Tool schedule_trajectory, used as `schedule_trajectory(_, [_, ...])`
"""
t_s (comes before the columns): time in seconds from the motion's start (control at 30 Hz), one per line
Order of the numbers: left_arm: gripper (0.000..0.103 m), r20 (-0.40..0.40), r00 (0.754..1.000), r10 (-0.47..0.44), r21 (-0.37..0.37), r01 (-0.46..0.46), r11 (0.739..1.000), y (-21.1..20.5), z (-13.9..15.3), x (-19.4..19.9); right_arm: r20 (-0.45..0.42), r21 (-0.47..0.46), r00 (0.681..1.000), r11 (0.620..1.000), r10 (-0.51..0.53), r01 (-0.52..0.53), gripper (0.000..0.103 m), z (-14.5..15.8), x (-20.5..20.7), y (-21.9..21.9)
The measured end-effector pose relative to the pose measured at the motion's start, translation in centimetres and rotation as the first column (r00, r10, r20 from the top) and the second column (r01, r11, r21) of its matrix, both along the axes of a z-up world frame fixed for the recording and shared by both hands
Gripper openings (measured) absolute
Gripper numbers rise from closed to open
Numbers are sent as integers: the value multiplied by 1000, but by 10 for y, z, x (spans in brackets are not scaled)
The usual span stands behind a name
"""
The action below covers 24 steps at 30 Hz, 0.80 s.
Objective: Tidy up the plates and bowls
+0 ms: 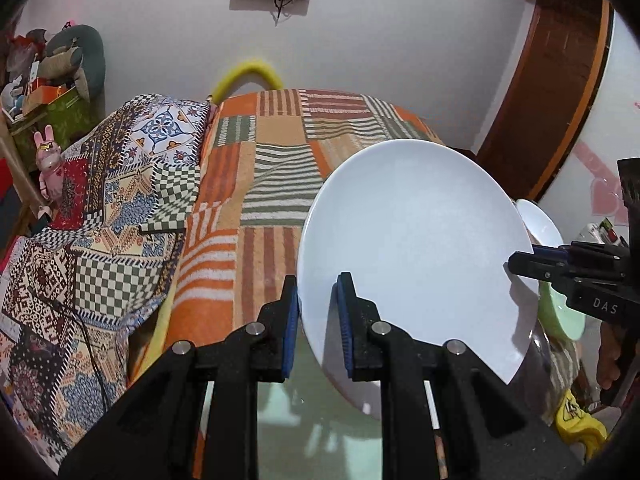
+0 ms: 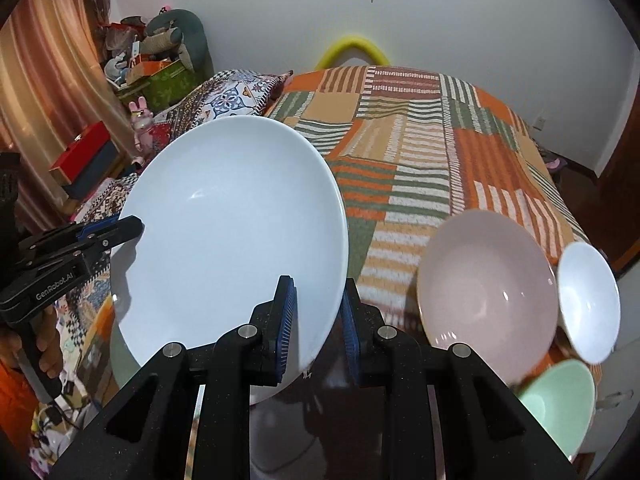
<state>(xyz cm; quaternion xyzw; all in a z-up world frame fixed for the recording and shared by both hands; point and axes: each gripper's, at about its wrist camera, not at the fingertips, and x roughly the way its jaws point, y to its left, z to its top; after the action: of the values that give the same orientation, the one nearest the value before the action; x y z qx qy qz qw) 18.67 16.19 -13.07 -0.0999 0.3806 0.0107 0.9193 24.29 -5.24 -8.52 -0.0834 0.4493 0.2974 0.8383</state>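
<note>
A large white plate (image 1: pixel 416 248) is held up in the air by both grippers. My left gripper (image 1: pixel 318 308) is shut on its left rim. My right gripper (image 2: pixel 318 316) is shut on its right rim (image 2: pixel 236 236). In the left wrist view the right gripper (image 1: pixel 516 260) shows at the plate's far edge; in the right wrist view the left gripper (image 2: pixel 132 226) shows at the plate's left edge. A pink bowl (image 2: pixel 484 284), a small white bowl (image 2: pixel 588 300) and a green bowl (image 2: pixel 564 400) stand to the right, below.
A bed with an orange striped patchwork blanket (image 2: pixel 432 152) lies ahead. A patterned quilt (image 1: pixel 100 216) covers its left side. A cluttered shelf with boxes and toys (image 2: pixel 148 64) stands at the far left. A glass tabletop (image 1: pixel 312 420) lies under the plate.
</note>
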Motion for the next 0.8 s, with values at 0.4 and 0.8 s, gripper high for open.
schedule_trajectory(0.4, [18, -7, 997, -80, -18, 80, 997, -41, -16, -26, 6, -5, 1000, 1000, -12, 12, 21, -11, -39, -44])
schedule_trajectory(0.8, [18, -62, 984, -169, -28, 168, 985, -83, -40, -23, -33, -24, 997, 997, -76, 76, 21, -33, -60, -85])
